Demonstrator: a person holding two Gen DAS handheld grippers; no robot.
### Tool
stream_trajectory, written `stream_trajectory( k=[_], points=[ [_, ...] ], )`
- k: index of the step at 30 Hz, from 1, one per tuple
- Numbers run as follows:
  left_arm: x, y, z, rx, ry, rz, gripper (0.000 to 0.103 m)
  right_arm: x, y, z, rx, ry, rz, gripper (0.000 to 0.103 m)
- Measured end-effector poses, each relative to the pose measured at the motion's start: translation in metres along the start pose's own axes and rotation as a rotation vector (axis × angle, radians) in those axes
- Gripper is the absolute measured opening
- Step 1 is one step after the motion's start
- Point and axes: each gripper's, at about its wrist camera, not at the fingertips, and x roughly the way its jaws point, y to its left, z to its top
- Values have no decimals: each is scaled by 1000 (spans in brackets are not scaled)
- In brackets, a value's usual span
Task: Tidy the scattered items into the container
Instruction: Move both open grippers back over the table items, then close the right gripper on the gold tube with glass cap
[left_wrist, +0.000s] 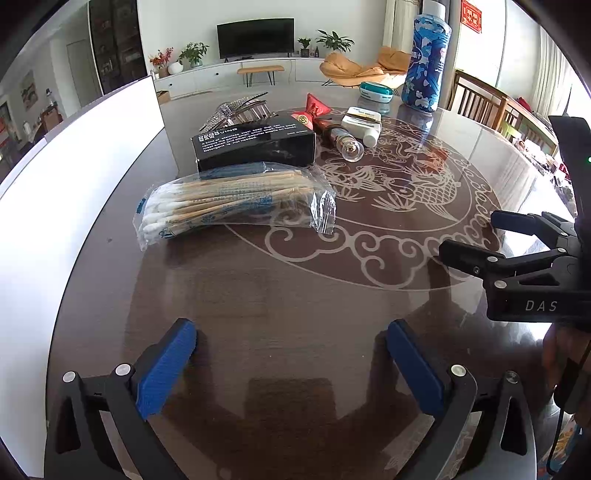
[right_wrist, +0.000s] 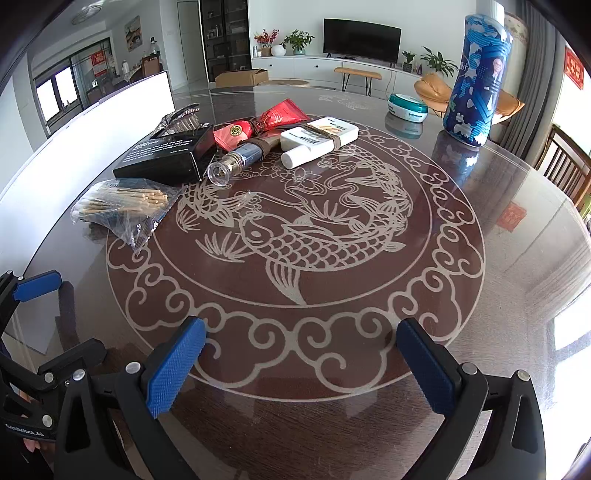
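A white container (left_wrist: 74, 184) stands along the left edge of a dark round table (left_wrist: 295, 295) whose glass top carries a pale fish design, and the scattered items lie in a loose cluster just beside its far end. Nearest the grippers, a clear bag of cotton swabs (left_wrist: 229, 201) lies flat, its cotton tips toward the container. Touching its far side sits a black box (left_wrist: 255, 144) with white lettering, and behind the box, against the container's far corner, rests a sparkly hair comb (left_wrist: 236, 109). To the right of the box lie a red tube (left_wrist: 314, 105), a small bottle (left_wrist: 341, 138) on its side with its clear cap toward the table's middle, and a white bottle (left_wrist: 364, 125) lying flat, all close together and partly overlapping. Well apart, toward the far right edge, a tall blue patterned can (left_wrist: 424, 62) stands upright with a teal round tin (left_wrist: 375, 92) near it. The left gripper (left_wrist: 291, 363) hovers over bare table short of the swabs, its blue-padded jaws spread wide with nothing between them. The right gripper (right_wrist: 301, 363) hangs over the near rim of the fish design, jaws likewise wide and empty. A television and potted plants line the far wall of the room.
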Motion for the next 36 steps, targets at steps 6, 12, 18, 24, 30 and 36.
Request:
stream_trajectory(
  k=[6,12,18,24,30,36],
  points=[
    [0,0,0,-1,0,1,103,0,0,0,0,0,0,103],
    [0,0,-1,-1,0,1,103,0,0,0,0,0,0,103],
    [0,1,-1,0,0,-1,103,1,0,0,0,0,0,103],
    [-3,10,-3,-2,3,3,103,0,0,0,0,1,0,103],
    [3,33,6,2,6,2,103,6,-1,4,15,1,-10,103],
    [4,46,5,-23,0,16,103,28,12,39,46,1,-33,103]
  ],
)
